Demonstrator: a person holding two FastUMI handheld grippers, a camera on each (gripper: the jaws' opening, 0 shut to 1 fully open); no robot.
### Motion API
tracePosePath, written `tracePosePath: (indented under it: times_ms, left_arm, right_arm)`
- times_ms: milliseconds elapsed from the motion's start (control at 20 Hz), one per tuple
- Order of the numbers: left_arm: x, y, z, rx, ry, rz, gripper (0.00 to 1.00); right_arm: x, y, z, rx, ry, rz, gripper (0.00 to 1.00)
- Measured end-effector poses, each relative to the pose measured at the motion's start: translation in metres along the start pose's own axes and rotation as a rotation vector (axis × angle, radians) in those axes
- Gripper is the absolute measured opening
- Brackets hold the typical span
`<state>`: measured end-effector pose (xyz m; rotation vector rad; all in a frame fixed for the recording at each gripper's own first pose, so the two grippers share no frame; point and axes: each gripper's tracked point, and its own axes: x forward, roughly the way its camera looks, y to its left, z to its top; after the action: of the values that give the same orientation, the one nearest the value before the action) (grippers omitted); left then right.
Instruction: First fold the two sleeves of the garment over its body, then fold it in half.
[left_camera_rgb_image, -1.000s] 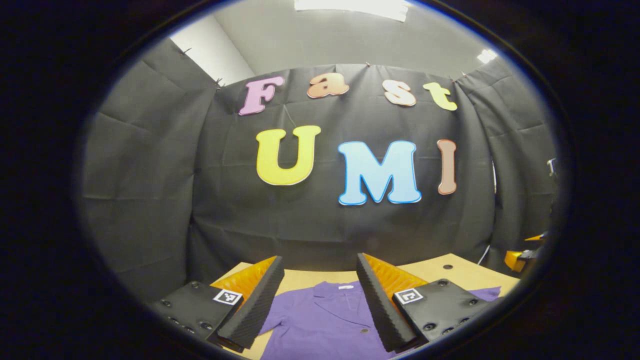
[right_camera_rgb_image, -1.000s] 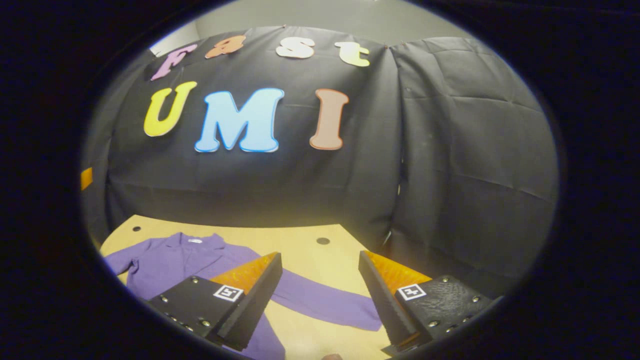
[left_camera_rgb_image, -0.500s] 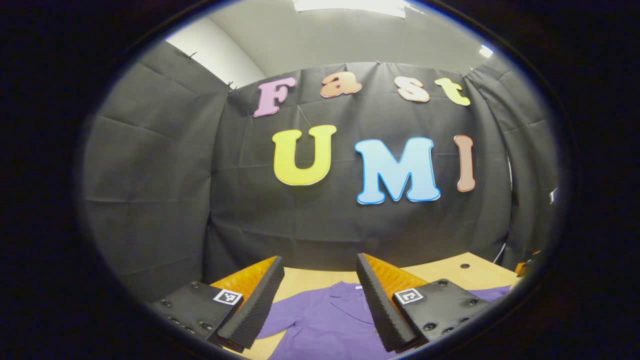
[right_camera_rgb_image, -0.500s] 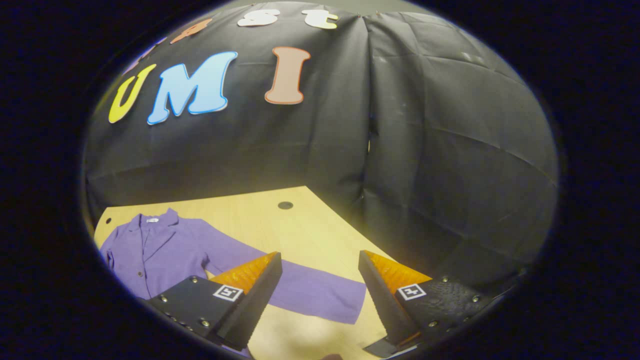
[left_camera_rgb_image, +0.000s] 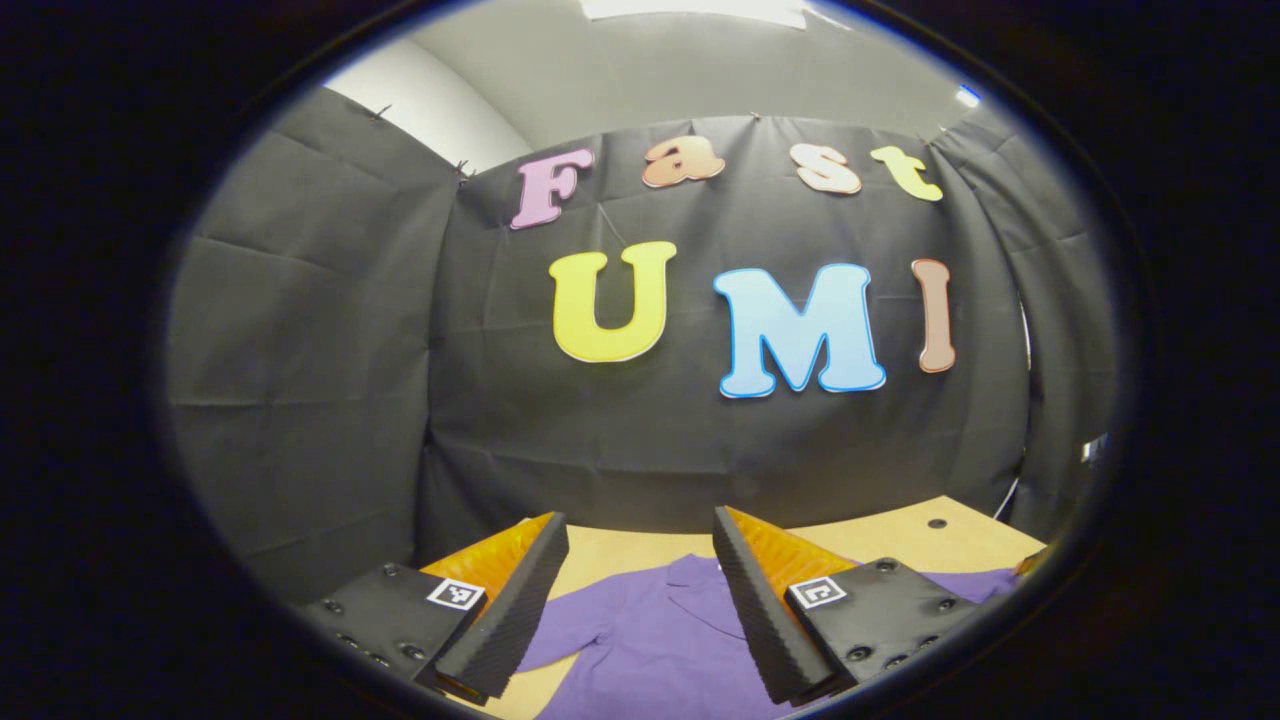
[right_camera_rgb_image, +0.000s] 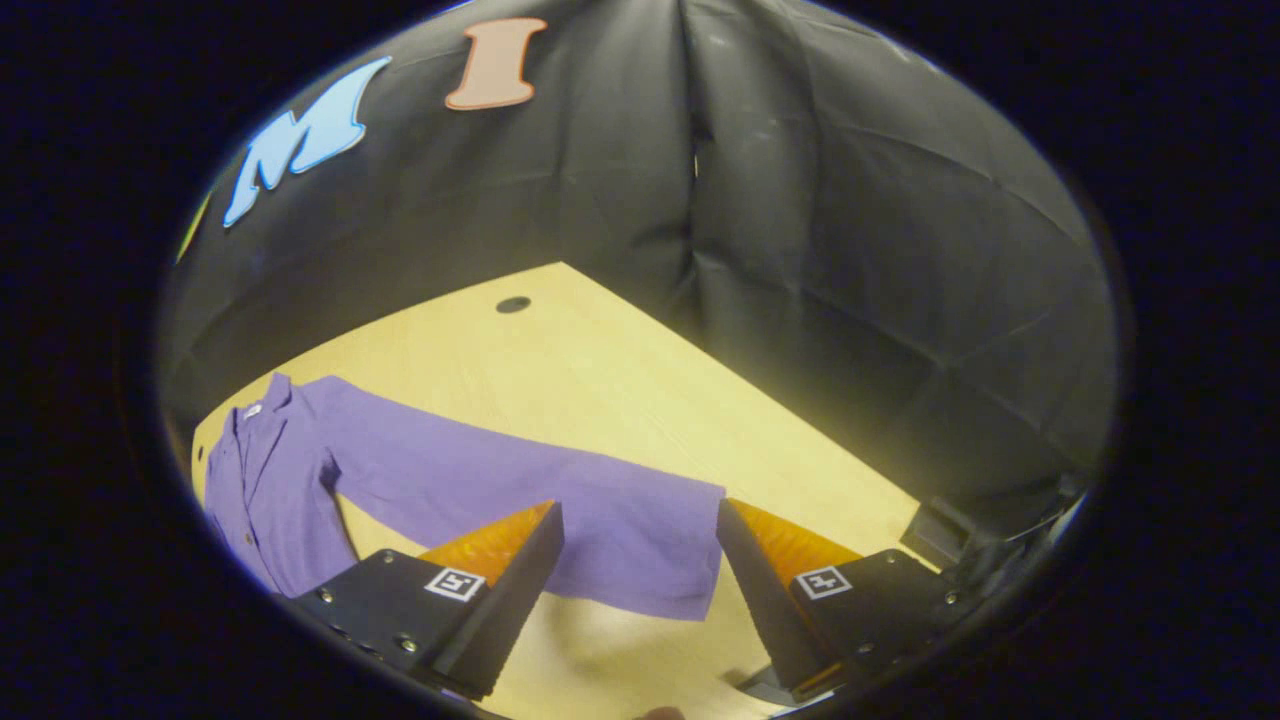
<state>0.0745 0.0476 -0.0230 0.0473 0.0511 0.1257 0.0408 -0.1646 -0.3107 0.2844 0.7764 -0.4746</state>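
A: Where is the garment (right_camera_rgb_image: 290, 470) lying?

B: Flat on the counter (right_camera_rgb_image: 620, 390), a purple shirt with its collar toward the black cloth wall (right_camera_rgb_image: 800, 250). In the right gripper view its body sits at the left, and one long sleeve (right_camera_rgb_image: 530, 500) stretches out from the body across the counter, away from the collar end.

A: And the right tongs (right_camera_rgb_image: 640, 560)?

B: Spread wide, nothing between the fingers. They hang above the sleeve's cuff end; the cuff edge shows in the gap between the two fingers. I cannot tell whether either finger touches the cloth.

A: The left tongs (left_camera_rgb_image: 640, 580)?

B: Also spread apart and pinching nothing. In the left gripper view they point toward the wall, with the garment's (left_camera_rgb_image: 650, 640) collar and shoulder area showing between the fingers, below them. The garment's other short stretch of sleeve (left_camera_rgb_image: 560, 635) shows just beside the left finger.

A: Anything else near the garment?

B: A small dark hole (right_camera_rgb_image: 513, 304) in the counter, beyond the sleeve toward the wall, well apart from the cloth. In the left gripper view the same sort of hole (left_camera_rgb_image: 936, 523) shows near the counter's far edge, beyond a strip of purple fabric (left_camera_rgb_image: 965, 582) that reaches out past the right finger. A dark object (right_camera_rgb_image: 950, 525) sits at the counter's edge beyond the cuff; I cannot make out what it is.
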Motion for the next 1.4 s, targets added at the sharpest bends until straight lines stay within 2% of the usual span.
tracePosePath:
  times_ms: [250,650,900,1000,1050,1100,1400]
  left_arm:
    - [-0.002,0.005,-0.008,-0.002,0.017,0.002,0.92]
    - [-0.009,0.008,-0.006,0.012,0.005,-0.013,0.92]
    - [-0.013,0.013,-0.008,0.000,0.007,-0.017,0.92]
    - [-0.016,0.015,-0.008,-0.004,0.005,-0.016,0.92]
    - [-0.016,0.016,-0.008,-0.006,0.006,-0.015,0.92]
    - [-0.017,0.017,-0.009,-0.008,0.007,-0.016,0.92]
    - [-0.020,0.024,-0.012,-0.017,0.012,-0.023,0.92]
  right_arm:
    - [0.027,-0.008,-0.016,0.068,0.074,-0.017,0.97]
    - [0.035,0.004,-0.025,0.028,0.101,-0.020,0.96]
    - [0.036,0.013,-0.024,0.004,0.123,0.014,0.34]
    - [0.038,0.015,-0.023,-0.003,0.117,0.015,0.13]
    - [0.037,0.015,-0.023,-0.013,0.113,0.015,0.10]
    - [0.037,0.016,-0.024,-0.022,0.106,0.018,0.01]
    - [0.014,0.026,-0.018,-0.049,0.059,0.050,0.00]
